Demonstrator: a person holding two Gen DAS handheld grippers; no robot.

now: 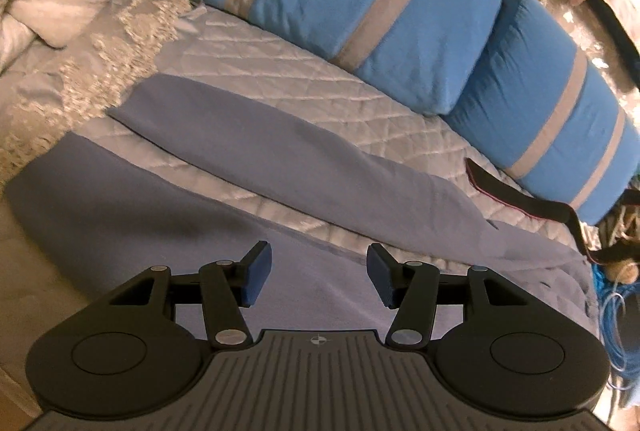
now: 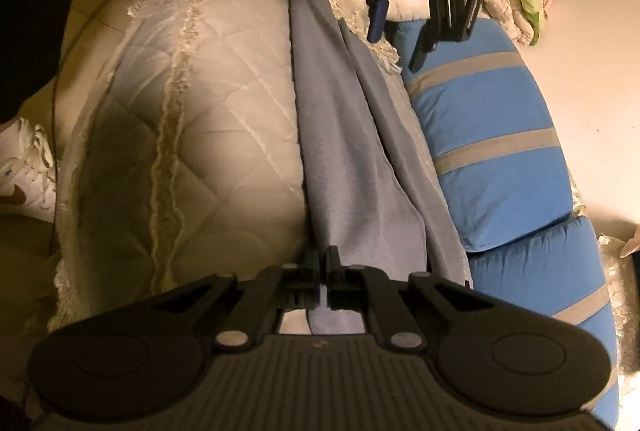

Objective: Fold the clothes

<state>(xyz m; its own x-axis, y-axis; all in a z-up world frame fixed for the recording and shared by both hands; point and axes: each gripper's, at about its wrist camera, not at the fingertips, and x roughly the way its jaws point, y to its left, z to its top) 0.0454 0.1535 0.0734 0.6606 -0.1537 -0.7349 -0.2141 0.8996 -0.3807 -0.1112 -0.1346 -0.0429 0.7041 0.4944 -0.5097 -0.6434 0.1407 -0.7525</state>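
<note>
The grey-blue trousers (image 2: 340, 151) lie stretched along the bed (image 2: 200, 151), their two legs running toward the far end beside the blue striped pillows (image 2: 492, 135). The right gripper (image 2: 323, 271) is clenched on the waist end of the trousers, near the edge of the bed closest to the camera. The left gripper (image 1: 316, 275) hangs released over the legs, with nothing between its pads.

The main risk, I think, is that only one layer of cloth is pinched on the right side; then the lower layer would stay behind and the fold would come out crooked. If the left gripper closes on one leg only, the other leg could slide away.

A black strap (image 1: 520, 199) lies at the pillows' edge, just beside the trousers, and could be caught. The lace trim (image 1: 112, 43) of the cover lies close to the leg ends. The pillows leave little room on that side.
</note>
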